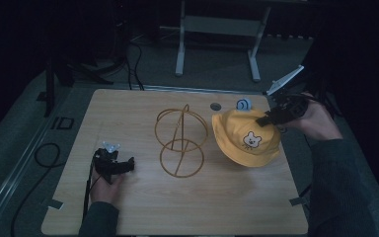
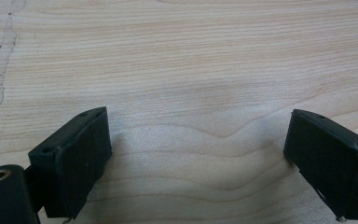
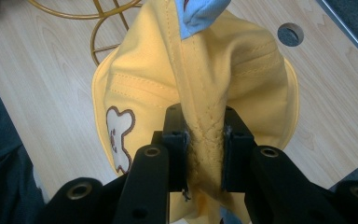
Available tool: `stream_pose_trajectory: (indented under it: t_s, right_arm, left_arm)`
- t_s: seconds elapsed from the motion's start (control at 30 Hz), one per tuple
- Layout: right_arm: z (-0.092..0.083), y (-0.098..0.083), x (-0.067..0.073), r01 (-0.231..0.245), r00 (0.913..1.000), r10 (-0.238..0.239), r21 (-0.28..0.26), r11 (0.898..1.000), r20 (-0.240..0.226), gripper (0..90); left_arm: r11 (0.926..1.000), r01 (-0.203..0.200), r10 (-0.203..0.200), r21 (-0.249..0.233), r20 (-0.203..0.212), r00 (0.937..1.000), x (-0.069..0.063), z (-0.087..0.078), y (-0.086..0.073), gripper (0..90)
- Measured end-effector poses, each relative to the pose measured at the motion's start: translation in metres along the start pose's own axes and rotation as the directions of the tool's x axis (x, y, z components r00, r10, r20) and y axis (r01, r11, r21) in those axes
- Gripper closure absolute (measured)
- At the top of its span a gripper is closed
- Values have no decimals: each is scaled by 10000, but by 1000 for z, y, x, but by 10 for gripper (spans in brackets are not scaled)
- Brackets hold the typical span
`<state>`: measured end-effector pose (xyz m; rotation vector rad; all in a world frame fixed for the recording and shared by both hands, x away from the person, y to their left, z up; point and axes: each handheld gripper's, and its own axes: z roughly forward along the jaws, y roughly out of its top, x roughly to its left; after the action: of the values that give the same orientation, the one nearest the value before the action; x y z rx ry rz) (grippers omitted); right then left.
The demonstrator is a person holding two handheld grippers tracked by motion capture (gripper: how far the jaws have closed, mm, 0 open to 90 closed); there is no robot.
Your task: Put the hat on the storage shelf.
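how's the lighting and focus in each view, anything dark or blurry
High view: dim, surroundings nearly black, table and yellow hat readable. Left gripper view: bright, wood grain sharp, open left claw casting soft shadows. Right gripper view: well lit, stitching crisp where the right claw pinches the hat.

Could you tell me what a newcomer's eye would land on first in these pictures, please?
Probably the yellow hat with a bear patch, at the table's right side, its crown pinched between the jaws of the right gripper. Next comes the gold wire stand of rings at the table's centre. The left gripper rests near the front left on the bare wooden table, jaws wide apart.
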<state>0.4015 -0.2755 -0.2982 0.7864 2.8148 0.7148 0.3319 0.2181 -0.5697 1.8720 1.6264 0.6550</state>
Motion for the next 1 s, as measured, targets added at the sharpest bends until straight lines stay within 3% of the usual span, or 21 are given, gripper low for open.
stream_pose_trajectory:
  t_s: [1.0]
  right_arm:
    - [-18,24,1,155,9998,-154,-154,9998,87,759]
  left_arm:
    - [10000,19,-19,-11,-1,10000,0,0,0,72]
